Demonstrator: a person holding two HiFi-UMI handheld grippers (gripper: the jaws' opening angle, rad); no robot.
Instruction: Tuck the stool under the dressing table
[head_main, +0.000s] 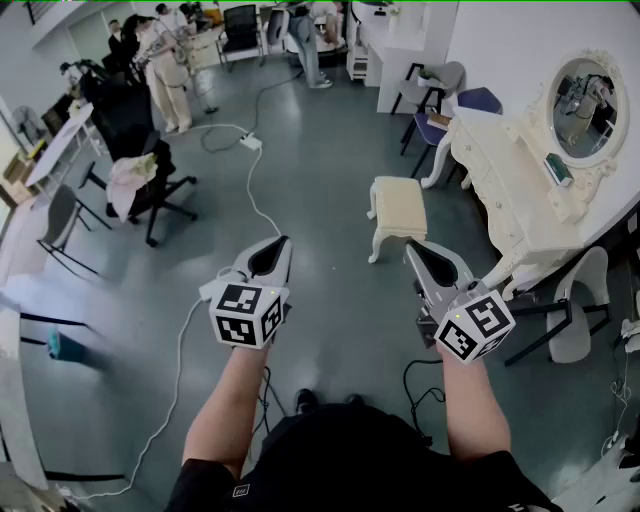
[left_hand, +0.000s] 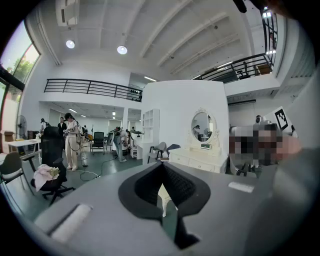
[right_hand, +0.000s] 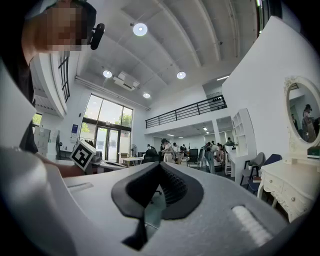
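Stool (head_main: 398, 210) stands on the floor (head_main: 320, 140), out in the open just left of the dressing table (head_main: 520, 175), not under it. Bare floor on its left and near sides. White cable (head_main: 258, 195) runs further left. Left tool (head_main: 283, 242) and right tool (head_main: 410, 248) both pressed together, empty, short of the stool.

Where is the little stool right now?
In the head view, the small cream cushioned stool stands right of centre, left of the white carved dressing table, not under it.
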